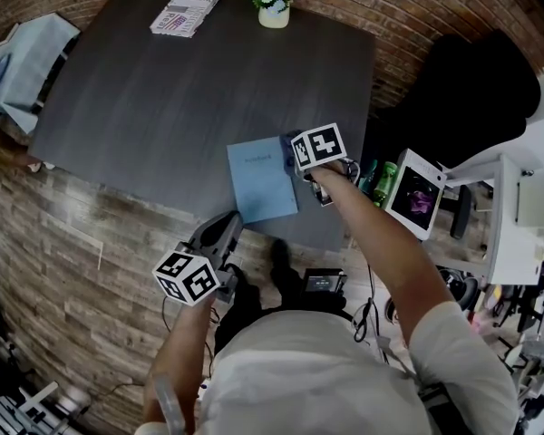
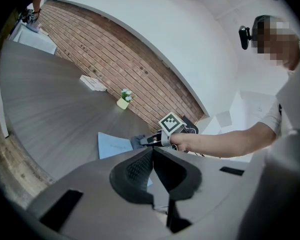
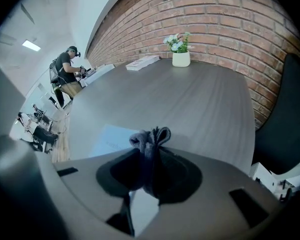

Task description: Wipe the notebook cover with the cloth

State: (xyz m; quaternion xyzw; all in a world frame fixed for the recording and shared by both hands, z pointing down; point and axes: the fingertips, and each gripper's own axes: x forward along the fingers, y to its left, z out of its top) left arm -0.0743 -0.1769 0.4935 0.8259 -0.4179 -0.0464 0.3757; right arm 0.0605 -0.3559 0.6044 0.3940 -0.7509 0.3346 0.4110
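Gripping a bunched grey cloth [image 3: 151, 135] between its jaws, the right gripper [image 3: 149, 156] hangs at the right edge of the light blue notebook [image 1: 261, 178], which lies flat near the front edge of the dark table [image 1: 145, 89]. The left gripper [image 2: 152, 158], jaws pressed together on nothing, is held off the table's near side. A flower pot [image 1: 273, 7] and some papers [image 1: 186, 11] sit at the far edge.

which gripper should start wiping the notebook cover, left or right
Right. The right gripper is shut on the cloth and sits at the right edge of the blue notebook. The left gripper is shut on nothing, back by the near edge of the table.
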